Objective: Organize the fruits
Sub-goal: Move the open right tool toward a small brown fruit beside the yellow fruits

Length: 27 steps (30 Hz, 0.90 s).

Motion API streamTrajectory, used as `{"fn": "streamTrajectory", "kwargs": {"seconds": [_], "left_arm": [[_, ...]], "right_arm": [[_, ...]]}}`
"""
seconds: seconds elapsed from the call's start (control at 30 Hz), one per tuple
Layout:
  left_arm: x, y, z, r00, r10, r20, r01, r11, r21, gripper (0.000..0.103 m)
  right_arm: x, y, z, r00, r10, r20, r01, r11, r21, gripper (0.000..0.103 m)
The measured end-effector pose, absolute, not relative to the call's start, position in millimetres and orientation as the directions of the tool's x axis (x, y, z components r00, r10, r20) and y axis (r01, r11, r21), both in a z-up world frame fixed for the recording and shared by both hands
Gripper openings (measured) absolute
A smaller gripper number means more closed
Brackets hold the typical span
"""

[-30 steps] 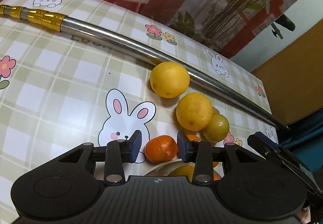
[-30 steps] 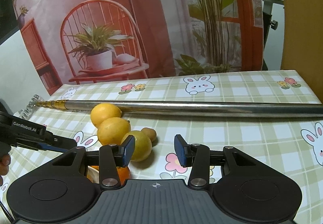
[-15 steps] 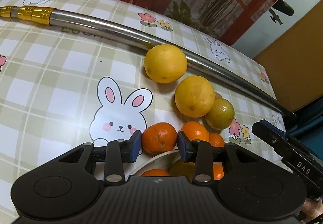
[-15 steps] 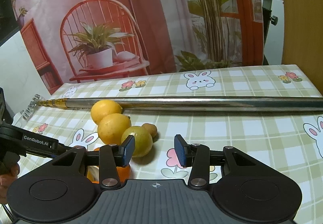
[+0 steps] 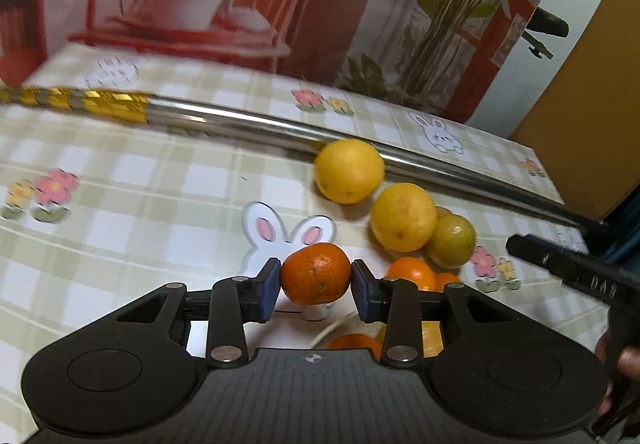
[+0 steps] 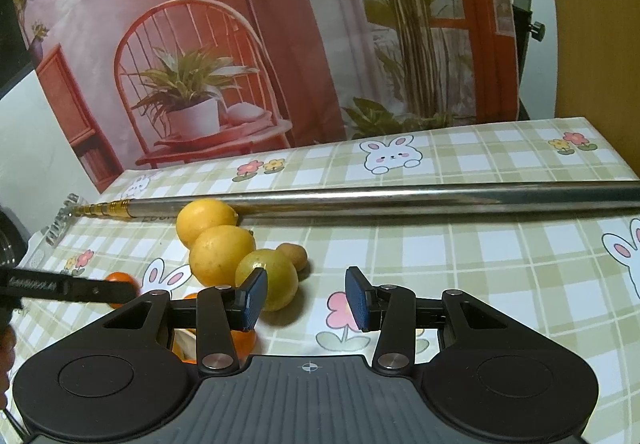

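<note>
**Left tongs: mandarin gripped, placement pending**

Between the pads of the left gripper [image 5: 316,285], 1 mandarin [image 5: 315,278] is clamped at its sides, apparently raised above the checked tablecloth [image 5: 160,196]. The right gripper [image 6: 306,298] stands wide open, holding nothing. 2 lemons [image 5: 349,170] [image 5: 402,217] and a green citrus [image 5: 452,241] lie beside the steel pole [image 5: 248,124]. Judged step: carrying. Next: a steady move to the white dish [image 5: 320,336], releasing clear of the oranges there.
</note>
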<state>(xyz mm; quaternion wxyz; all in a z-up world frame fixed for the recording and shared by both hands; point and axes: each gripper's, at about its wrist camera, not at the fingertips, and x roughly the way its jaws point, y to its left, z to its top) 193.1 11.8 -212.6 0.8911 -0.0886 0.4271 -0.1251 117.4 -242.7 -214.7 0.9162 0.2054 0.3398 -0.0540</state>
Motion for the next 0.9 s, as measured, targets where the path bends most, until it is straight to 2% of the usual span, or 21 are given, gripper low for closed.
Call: {"fn": "streamTrajectory", "kwargs": {"seconds": [0.2,0.63,0.9], "left_arm": [[176,20,-197,0.681,-0.236,-0.693,0.162,0.972,-0.172,0.04],[165,42,-194,0.692,-0.232,-0.684,0.124,0.971,-0.205,0.04],[161,39,-194,0.694,-0.242,-0.678,0.135,0.969,-0.207,0.04]], "right_arm": [[134,-248,-220,0.758,0.042,-0.65,0.238,0.911,0.337,0.036],[189,-256,-249,0.704,0.059,-0.708,0.252,0.911,0.326,0.035],[194,-252,-247,0.708,0.1,-0.699,0.233,0.902,0.364,0.035]]}}
